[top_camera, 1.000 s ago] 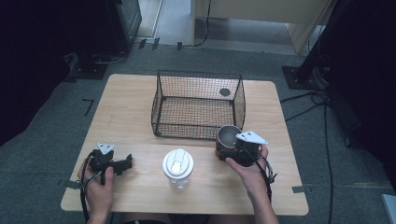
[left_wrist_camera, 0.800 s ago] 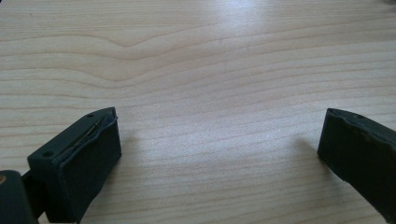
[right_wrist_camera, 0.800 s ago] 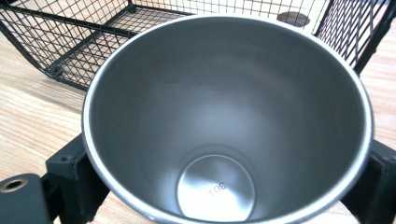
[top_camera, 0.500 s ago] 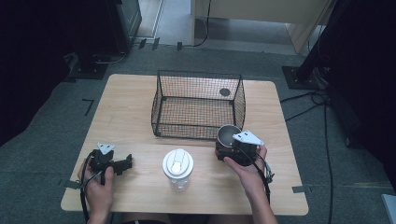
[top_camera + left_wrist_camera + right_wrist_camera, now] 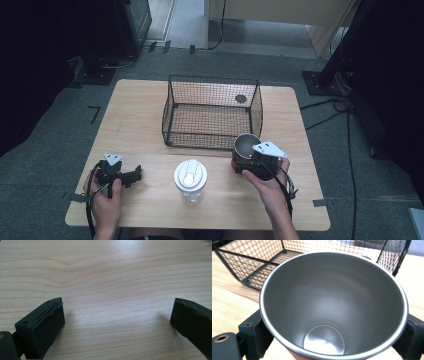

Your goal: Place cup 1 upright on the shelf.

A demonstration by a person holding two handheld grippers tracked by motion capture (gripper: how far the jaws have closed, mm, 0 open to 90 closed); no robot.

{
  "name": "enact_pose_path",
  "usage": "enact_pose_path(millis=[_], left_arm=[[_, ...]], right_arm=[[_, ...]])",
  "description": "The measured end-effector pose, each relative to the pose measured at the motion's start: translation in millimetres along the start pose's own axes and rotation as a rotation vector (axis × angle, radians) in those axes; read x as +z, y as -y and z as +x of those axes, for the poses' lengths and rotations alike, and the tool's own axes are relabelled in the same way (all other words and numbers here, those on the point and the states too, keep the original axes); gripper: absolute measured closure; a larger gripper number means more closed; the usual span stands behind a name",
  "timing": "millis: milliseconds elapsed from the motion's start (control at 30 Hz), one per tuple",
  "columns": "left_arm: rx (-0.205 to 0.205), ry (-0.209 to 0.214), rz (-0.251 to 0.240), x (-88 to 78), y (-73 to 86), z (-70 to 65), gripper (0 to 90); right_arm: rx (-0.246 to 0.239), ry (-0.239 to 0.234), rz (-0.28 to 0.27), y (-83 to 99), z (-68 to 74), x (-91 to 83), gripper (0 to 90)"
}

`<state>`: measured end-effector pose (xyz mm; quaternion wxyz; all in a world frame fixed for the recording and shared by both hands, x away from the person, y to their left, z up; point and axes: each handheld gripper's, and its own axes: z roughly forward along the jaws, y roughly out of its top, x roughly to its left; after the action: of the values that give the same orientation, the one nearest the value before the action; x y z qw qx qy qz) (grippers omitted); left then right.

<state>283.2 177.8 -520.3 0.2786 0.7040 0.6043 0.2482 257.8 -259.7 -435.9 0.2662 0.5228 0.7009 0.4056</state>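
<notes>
R tool [image 5: 244, 161] clamped on steel cup [image 5: 332, 302]; cup base hidden. L tool [image 5: 117, 322] apart.

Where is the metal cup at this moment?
In the high view the metal cup stands at the table's right side, between the right gripper jaws, just before the wire basket.

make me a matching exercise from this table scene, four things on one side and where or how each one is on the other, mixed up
Things:
1. metal cup
2. wire basket
3. clear bottle with white lid
4. left claw

States:
A. open, resting on bare wood
B. stands empty at the far middle of the table
C. gripped between the right claw's jaws
D. upright near the front edge, between the two hands

Pairs: 1-C, 2-B, 3-D, 4-A
</notes>
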Motion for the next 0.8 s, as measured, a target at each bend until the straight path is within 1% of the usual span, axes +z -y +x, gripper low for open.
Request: enact_pose_path(millis=[100, 167, 200, 400, 567, 600, 733, 800], left_arm=[[-0.001, 0.0, -0.001, 0.0, 0.0, -0.1, 0.0], [-0.001, 0.0, -0.001, 0.0, 0.0, -0.1, 0.0], [-0.001, 0.0, -0.001, 0.0, 0.0, -0.1, 0.0], [-0.001, 0.0, -0.001, 0.0, 0.0, -0.1, 0.0], [-0.001, 0.0, -0.001, 0.0, 0.0, -0.1, 0.0], [-0.001, 0.0, 0.0, 0.0, 0.0, -0.1, 0.0], [0.0, 0.0, 0.0, 0.0, 0.0, 0.0, 0.0], [0.0, 0.0, 0.001, -0.1, 0.0, 0.0, 0.0]], right_arm=[[-0.013, -0.008, -0.014, -7.2, 6.0, -7.9, 7.2], [-0.018, -0.012, -0.018, -9.2, 7.6, -9.8, 7.2], [-0.03, -0.016, -0.027, -13.1, 11.4, -13.6, 7.2], [-0.044, -0.04, -0.044, -22.4, 19.6, -21.4, 7.2], [-0.057, -0.049, -0.057, -31.1, 24.7, -25.2, 7.2], [-0.06, -0.056, -0.061, -35.3, 27.1, -26.7, 7.2], [-0.055, -0.071, -0.074, -41.3, 29.0, -27.7, 7.2], [-0.058, -0.069, -0.081, -44.9, 29.7, -27.8, 7.3]])
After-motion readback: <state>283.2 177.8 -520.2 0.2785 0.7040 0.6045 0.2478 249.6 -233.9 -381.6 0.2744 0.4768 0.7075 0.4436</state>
